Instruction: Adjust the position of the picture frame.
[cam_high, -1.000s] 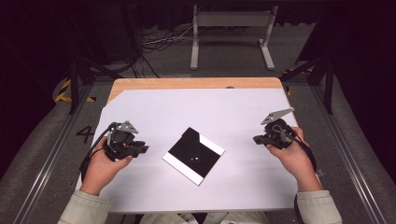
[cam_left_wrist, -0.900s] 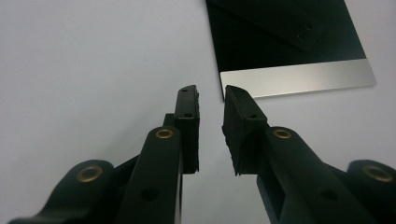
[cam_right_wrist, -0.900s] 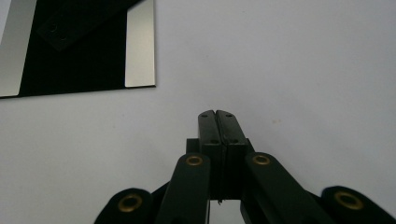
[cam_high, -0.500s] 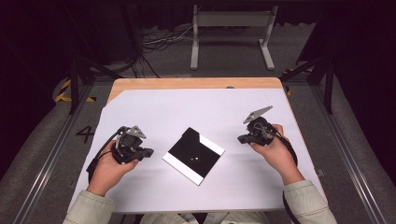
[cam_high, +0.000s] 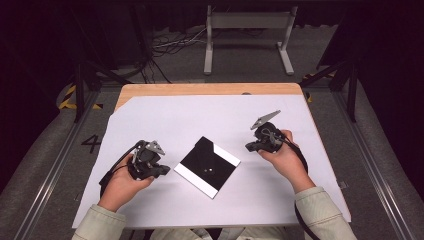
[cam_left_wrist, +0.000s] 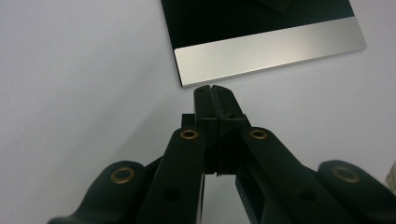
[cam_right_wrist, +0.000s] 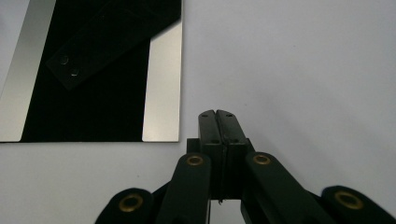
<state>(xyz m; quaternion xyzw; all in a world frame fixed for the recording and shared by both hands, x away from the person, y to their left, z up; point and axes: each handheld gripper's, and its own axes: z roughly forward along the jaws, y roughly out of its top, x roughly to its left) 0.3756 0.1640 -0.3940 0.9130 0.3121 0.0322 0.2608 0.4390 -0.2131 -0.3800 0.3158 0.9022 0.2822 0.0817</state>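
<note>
We see a flat black card (cam_high: 206, 166) with silver strips along two edges lying on the white sheet (cam_high: 200, 120) that covers the table. Our left gripper (cam_high: 165, 170) sits just left of the card, its jaws pressed together with nothing between them, having just closed. Our right gripper (cam_high: 248, 147) rests near the card's right corner, jaws likewise closed and empty. On the floor left of the card, a painted "4" (cam_high: 92, 143) reads clearly.
</note>
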